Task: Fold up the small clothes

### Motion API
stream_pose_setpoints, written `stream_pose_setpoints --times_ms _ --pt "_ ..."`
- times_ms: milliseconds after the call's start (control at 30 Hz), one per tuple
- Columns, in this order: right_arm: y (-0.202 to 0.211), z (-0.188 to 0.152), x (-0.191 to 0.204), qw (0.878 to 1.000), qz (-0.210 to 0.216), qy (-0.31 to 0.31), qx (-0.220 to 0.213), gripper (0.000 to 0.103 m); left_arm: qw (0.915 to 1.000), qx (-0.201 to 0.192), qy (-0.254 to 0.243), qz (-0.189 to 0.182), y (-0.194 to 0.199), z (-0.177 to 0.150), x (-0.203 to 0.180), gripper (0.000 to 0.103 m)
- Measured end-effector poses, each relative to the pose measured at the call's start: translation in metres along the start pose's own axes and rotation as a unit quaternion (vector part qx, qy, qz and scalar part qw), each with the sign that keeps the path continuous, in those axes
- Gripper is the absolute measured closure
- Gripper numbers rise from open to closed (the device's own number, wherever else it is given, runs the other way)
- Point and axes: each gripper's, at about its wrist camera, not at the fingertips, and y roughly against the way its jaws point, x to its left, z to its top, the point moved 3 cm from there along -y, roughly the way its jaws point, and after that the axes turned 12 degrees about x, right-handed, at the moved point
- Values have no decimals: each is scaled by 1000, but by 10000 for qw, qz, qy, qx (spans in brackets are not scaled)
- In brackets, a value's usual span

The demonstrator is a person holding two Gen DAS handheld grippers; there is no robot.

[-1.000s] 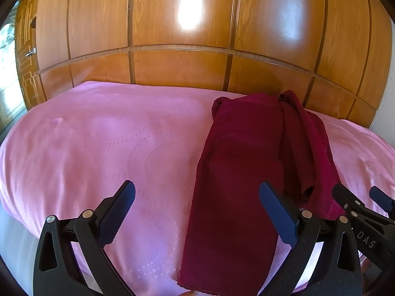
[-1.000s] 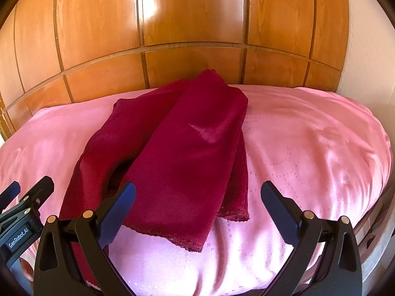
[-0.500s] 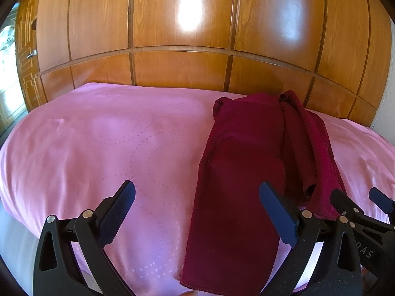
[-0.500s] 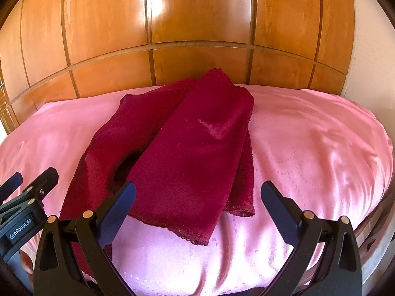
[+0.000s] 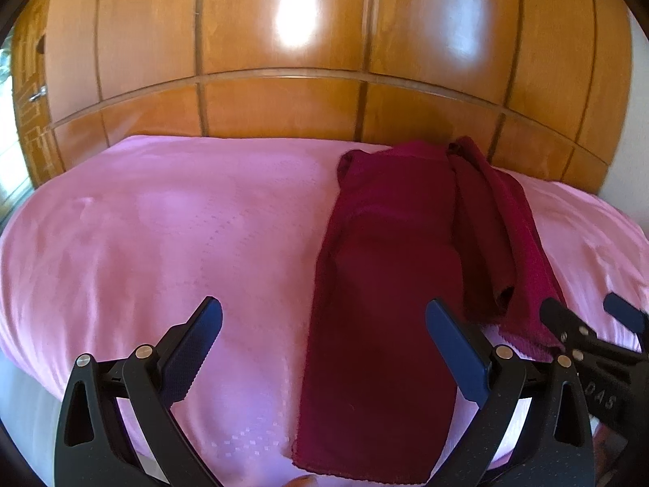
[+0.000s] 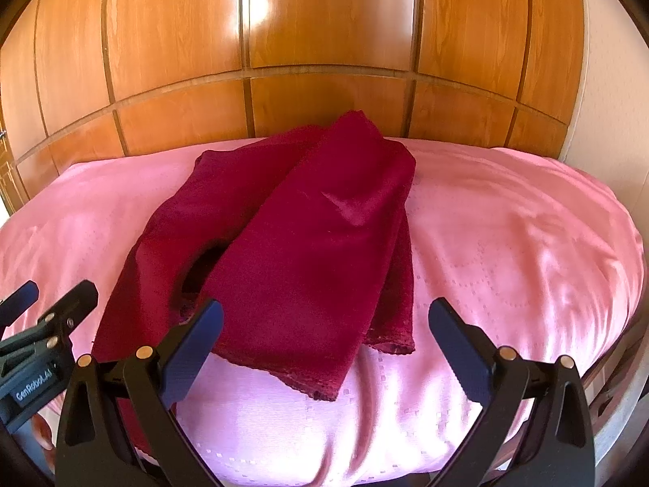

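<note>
A dark red cloth (image 5: pixel 389 284) lay on a pink bedspread (image 5: pixel 162 235), folded lengthwise into long overlapping panels that ran from near the wooden panelled wall (image 5: pixel 324 40) toward the near edge of the bed.

In the left wrist view, the left gripper (image 5: pixel 324 341) hovered above the near part of the bed with its jaws spread wide and nothing between them. The cloth's wide left panel passed under the gap toward its right finger, and the panel's near hem lay at the bottom of the view, between the two fingers. The cloth's narrower right fold lay beyond that finger, its near end just beside the tips of the right gripper (image 5: pixel 588 316), which entered at the lower right edge.

In the right wrist view, the right gripper (image 6: pixel 324 341) likewise stood released, fingers far apart and empty. The cloth (image 6: pixel 308 251) lay ahead of it and to its left: the upper panel's frayed near corner reached into the gap between the fingers, closer to the left finger, while the bedspread (image 6: pixel 507 243) showed bare ahead of the right finger. A dark opening showed where the upper panel lapped over the lower one. The left gripper (image 6: pixel 52 296) showed at the left edge, beside the cloth's lower left panel; whether either tool touched the fabric could not be told.
</note>
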Motion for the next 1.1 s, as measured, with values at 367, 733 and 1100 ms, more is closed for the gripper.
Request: stream_pose_setpoints --times_ms 367,733,1100 --pt "-6 23 -43 9964 823 -114 163 26 9885 710 -1217 -545 -32 -31 -41 10" --pt "-38 48 27 9814 1653 594 775 67 9855 929 -952 -1056 -40 -32 -28 89" --pt "-6 70 -63 9942 983 379 208 100 9887 77 475 -1423 -10 70 64 95"
